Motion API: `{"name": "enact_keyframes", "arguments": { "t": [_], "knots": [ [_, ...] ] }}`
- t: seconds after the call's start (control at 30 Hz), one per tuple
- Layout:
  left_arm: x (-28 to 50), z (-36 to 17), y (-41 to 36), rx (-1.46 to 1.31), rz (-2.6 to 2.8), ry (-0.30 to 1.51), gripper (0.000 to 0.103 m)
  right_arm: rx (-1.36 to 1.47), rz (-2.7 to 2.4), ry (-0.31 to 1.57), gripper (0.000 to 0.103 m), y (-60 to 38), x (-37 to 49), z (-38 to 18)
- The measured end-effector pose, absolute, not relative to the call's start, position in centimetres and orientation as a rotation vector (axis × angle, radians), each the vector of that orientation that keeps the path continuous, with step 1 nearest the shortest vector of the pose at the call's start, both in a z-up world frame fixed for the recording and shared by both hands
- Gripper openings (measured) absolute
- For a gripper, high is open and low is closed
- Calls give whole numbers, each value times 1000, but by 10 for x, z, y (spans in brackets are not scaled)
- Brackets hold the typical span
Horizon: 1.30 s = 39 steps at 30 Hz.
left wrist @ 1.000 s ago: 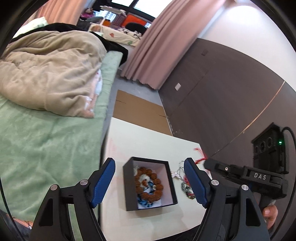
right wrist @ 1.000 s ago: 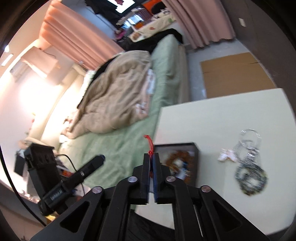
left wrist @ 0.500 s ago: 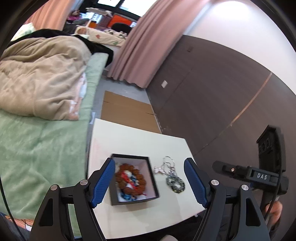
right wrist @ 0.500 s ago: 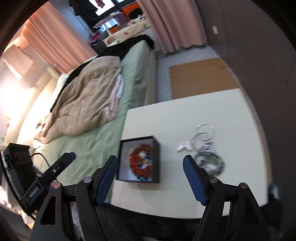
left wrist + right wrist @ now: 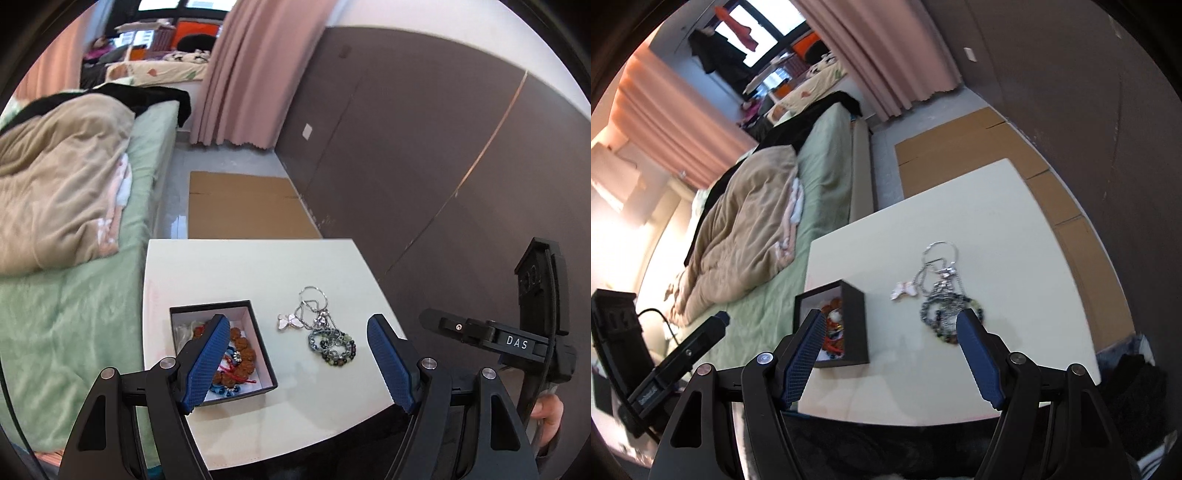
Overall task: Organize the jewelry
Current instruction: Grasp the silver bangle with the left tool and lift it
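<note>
1. Left gripper: we hold it above the near edge of the table, fingers spread wide, holding and touching nothing; its left pad overlaps the black box in the view only
2. Right gripper: likewise wide apart and empty, hovering short of the box, its right fingertip lined up with the beaded bracelet
3. Black box, on the table's near left part beside the bed: it already holds a brown bead bracelet with red cord and blue pieces
4. Beaded bracelet, just right of the box and loose on the tabletop, touching the tangle beyond it
5. Silver chain, beyond the bracelet and overlapping it; a pale butterfly charm lies between chain and box
6. Step in hand, as we judge it: gather the loose pieces into the box. We should come straight down over the bracelet rim, close on the beads only, and lift slowly, since the chain may drag along
</note>
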<state>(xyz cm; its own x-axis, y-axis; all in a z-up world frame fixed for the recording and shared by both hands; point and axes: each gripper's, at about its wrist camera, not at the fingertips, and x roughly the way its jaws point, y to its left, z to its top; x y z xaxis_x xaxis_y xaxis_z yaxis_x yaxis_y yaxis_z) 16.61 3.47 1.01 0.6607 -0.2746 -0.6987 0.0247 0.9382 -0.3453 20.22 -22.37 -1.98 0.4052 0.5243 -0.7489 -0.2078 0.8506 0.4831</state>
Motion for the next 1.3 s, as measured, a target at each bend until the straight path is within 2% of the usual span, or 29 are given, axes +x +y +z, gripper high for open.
{"name": "enact_keyframes", "arguments": {
  "t": [0.2, 0.5, 1.0, 1.13, 1.3],
  "knots": [
    [195, 12, -6, -218, -185, 910, 77, 391, 433, 1101, 73, -253, 209, -44],
    [251, -14, -44, -137, -202, 1019, 77, 542, 384, 1087, 73, -304, 220, -72],
    [327, -100, -83, -75, -199, 1175, 77, 610, 286, 1159, 73, -342, 254, -140],
    [343, -130, -89, -65, -181, 1232, 72, 592, 262, 1164, 73, -348, 262, -148],
    [355, -150, -96, -24, -175, 1267, 72, 607, 248, 1190, 73, -353, 274, -160]
  ]
}}
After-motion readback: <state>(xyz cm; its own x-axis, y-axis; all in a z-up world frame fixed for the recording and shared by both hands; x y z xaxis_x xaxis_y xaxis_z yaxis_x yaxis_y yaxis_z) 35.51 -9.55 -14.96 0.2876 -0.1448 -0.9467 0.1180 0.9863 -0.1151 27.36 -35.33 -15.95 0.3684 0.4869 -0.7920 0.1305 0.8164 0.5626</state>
